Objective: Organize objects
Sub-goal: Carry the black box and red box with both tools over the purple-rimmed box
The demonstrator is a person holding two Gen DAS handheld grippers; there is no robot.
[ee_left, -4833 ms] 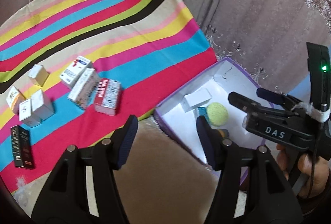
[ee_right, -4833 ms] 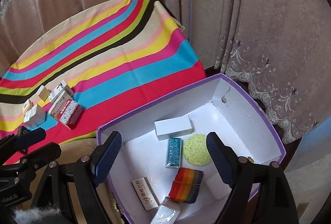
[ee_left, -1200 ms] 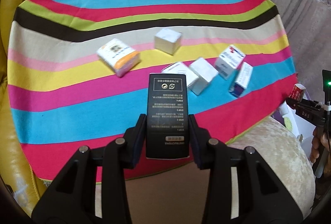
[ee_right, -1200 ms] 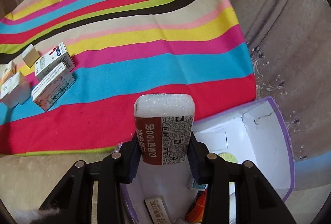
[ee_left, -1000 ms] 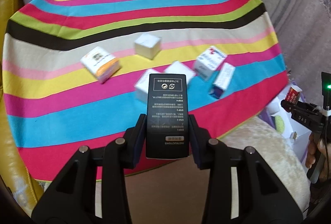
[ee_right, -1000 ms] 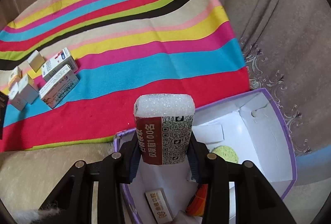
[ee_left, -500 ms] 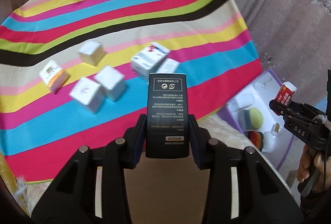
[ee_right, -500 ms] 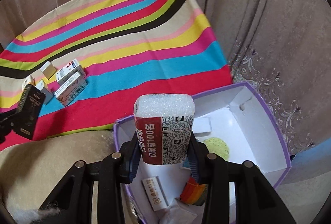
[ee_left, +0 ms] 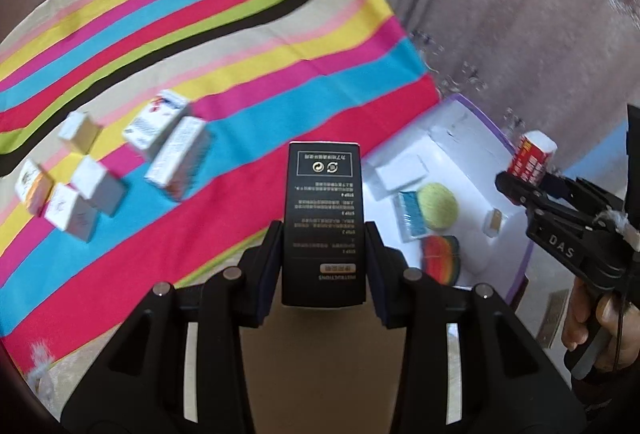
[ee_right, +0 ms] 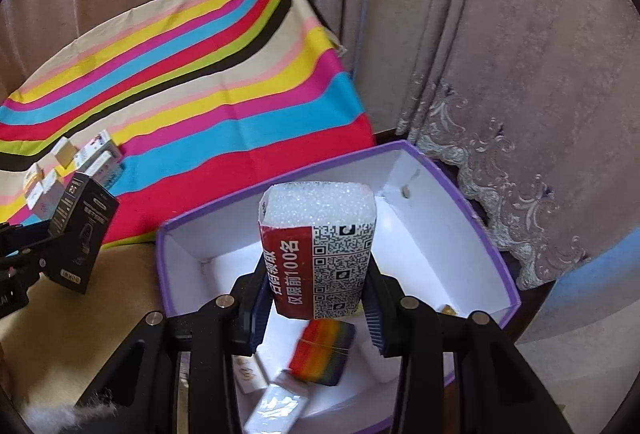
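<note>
My left gripper (ee_left: 323, 254) pinches a black box (ee_left: 323, 218) upright between its pads, over the bare beige cushion (ee_left: 320, 366) at the near edge of the striped cloth (ee_left: 240, 45); my right gripper (ee_right: 318, 308) clamps a red-and-white foam packet (ee_right: 319, 254), held above the open purple-rimmed box (ee_right: 472, 205). Outward from the left fingers, five or six small cartons (ee_left: 176, 157) lie blurred and loosely grouped on the cloth, well apart from the box; the box's white floor has open room at its far right corner. The left view alone shows a white carton (ee_left: 400, 171), a teal packet (ee_left: 412, 211) and a green round sponge (ee_left: 438, 205) inside, all hidden behind the foam packet in the right view; the right view alone shows a clear-wrapped packet (ee_right: 276, 410) at the near wall; both show the rainbow-striped sponge (ee_right: 322, 354). A second ago the left view faced only cloth and cartons; now the box fills its right side, and both grips are unchanged.
</note>
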